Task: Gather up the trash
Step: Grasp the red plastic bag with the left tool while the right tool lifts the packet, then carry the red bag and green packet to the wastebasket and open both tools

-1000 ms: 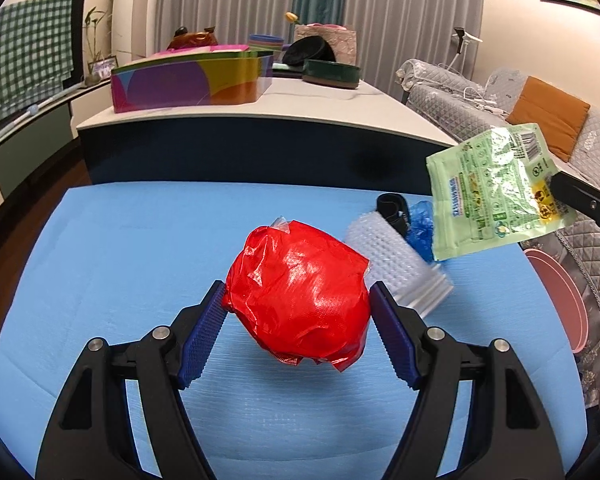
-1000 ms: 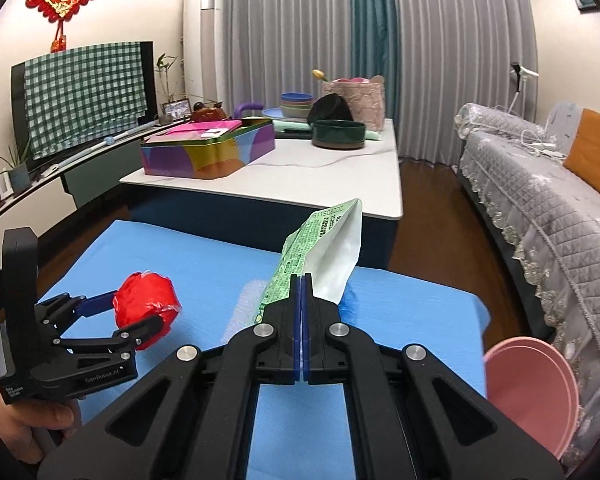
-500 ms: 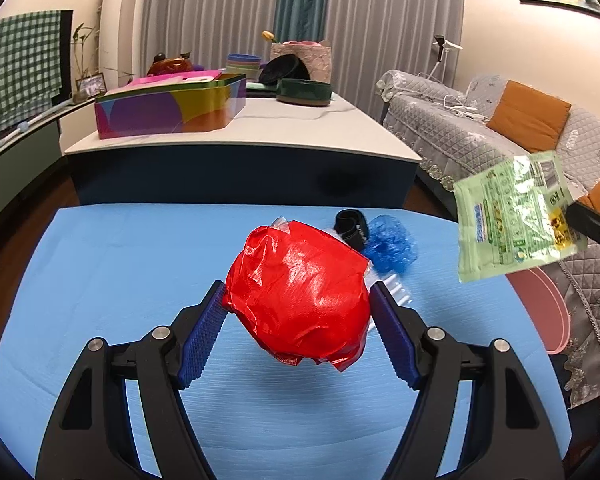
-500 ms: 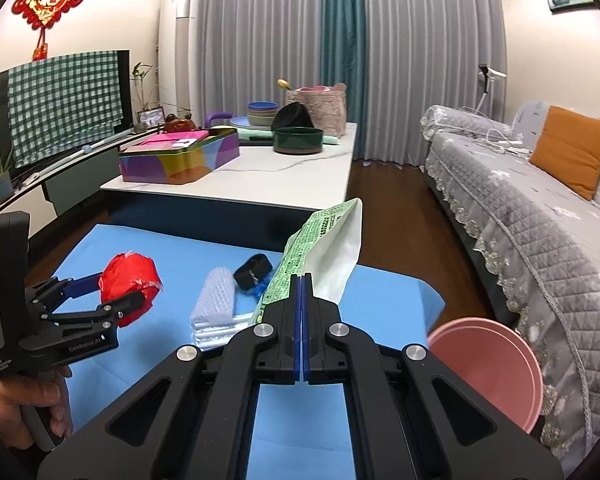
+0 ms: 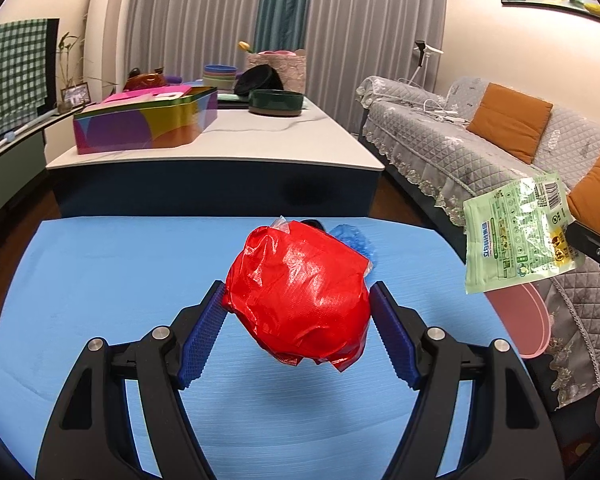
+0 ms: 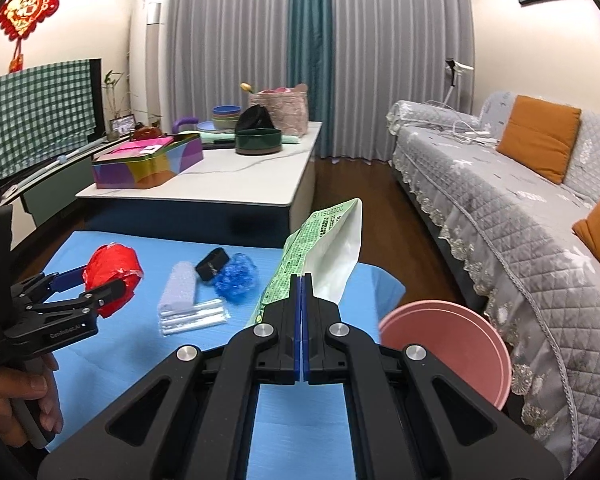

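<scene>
While the left claw (image 5: 298,312) grips a crumpled red bag (image 5: 300,292) above the blue table (image 5: 100,280), the right claw (image 6: 301,292) is pinched tight on a green wrapper (image 6: 320,248) beside a pink bin (image 6: 452,348); a blue wad (image 6: 236,276), black piece (image 6: 213,265) and clear packet (image 6: 192,314) lie on the table.

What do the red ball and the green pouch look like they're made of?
Red ball: thin glossy plastic film, likely a crumpled bag; it shows creases and sharp glints. Green pouch: printed plastic film, shiny and wrinkled outside, plain white inside by the look.
</scene>
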`<state>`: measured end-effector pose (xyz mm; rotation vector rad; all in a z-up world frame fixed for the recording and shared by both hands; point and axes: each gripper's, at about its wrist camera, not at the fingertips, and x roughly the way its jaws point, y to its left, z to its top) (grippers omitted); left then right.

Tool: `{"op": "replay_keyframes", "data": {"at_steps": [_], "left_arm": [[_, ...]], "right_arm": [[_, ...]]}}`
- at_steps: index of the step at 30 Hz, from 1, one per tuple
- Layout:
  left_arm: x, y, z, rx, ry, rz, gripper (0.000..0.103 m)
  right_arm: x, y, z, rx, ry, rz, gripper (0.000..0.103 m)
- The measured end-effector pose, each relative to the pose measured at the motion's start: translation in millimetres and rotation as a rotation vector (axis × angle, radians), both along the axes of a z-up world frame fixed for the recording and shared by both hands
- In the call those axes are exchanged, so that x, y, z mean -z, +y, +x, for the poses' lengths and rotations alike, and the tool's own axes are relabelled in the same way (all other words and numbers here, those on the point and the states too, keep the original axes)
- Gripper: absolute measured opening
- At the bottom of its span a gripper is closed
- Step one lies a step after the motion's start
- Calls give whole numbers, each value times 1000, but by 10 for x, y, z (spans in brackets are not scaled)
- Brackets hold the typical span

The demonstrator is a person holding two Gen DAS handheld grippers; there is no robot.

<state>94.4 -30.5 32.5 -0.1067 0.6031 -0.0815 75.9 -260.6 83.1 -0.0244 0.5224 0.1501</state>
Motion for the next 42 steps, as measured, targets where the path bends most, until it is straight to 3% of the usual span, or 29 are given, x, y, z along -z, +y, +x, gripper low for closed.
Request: {"op": "replay_keyframes", "data": {"at_steps": [12, 29, 42], "left_arm": [[-51, -462, 1, 88, -27, 12, 71], [-80, -1082, 106, 200, 3, -9, 71], [-217, -1885, 403, 334, -28, -23, 71]], "right_arm": [[-57, -443, -61, 88, -14, 3, 1], [-203, -1115, -28, 240, -31, -13, 1], [-258, -1681, 38, 362, -37, -19, 1]]}}
